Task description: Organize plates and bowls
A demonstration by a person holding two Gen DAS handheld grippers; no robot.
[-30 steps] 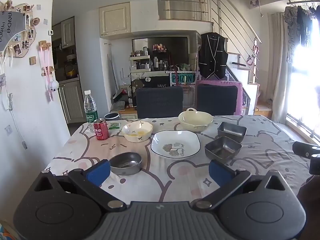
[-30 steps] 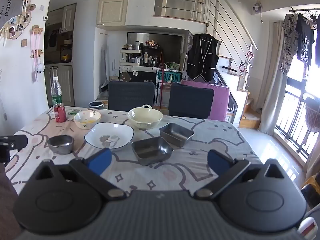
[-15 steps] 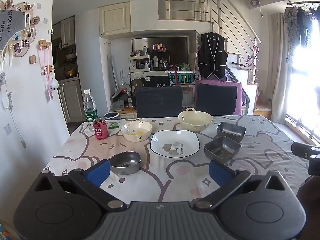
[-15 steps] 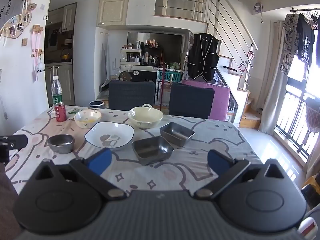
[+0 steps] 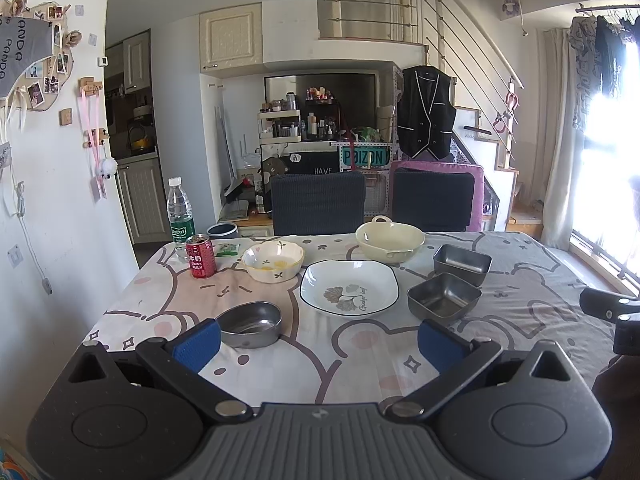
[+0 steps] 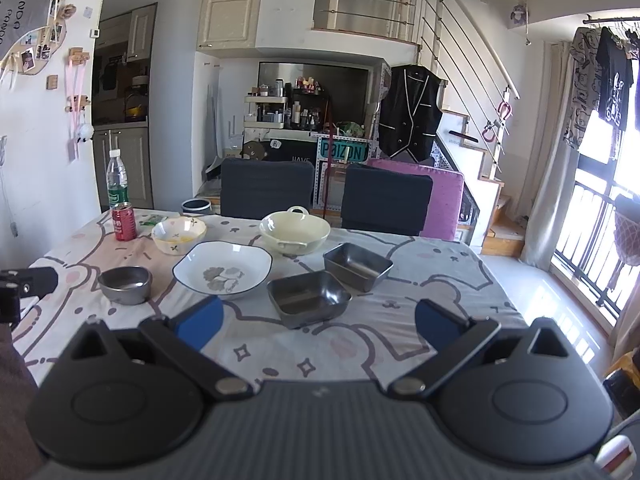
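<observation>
A white square plate (image 5: 349, 288) (image 6: 222, 265) with a leaf print lies mid-table. A round steel bowl (image 5: 250, 324) (image 6: 125, 284) sits near the front left. Two square steel bowls stand to the right, the near one (image 5: 444, 295) (image 6: 308, 298) and the far one (image 5: 462, 259) (image 6: 357, 266). A cream handled bowl (image 5: 389, 238) (image 6: 295, 229) and a white flowered bowl (image 5: 273, 261) (image 6: 179, 234) sit further back. My left gripper (image 5: 318, 342) is open and empty above the near table edge, beside the round steel bowl. My right gripper (image 6: 318, 320) is open and empty just before the near square bowl.
A red drink can (image 5: 201, 256) (image 6: 123, 221) and a water bottle (image 5: 180, 216) (image 6: 116, 179) stand at the table's back left. Two dark chairs (image 5: 318, 202) (image 6: 386, 198) stand behind the table. The patterned tablecloth (image 5: 304, 364) covers the table.
Both grippers have edged slightly forward toward the dishes. Nothing on the table has moved.
</observation>
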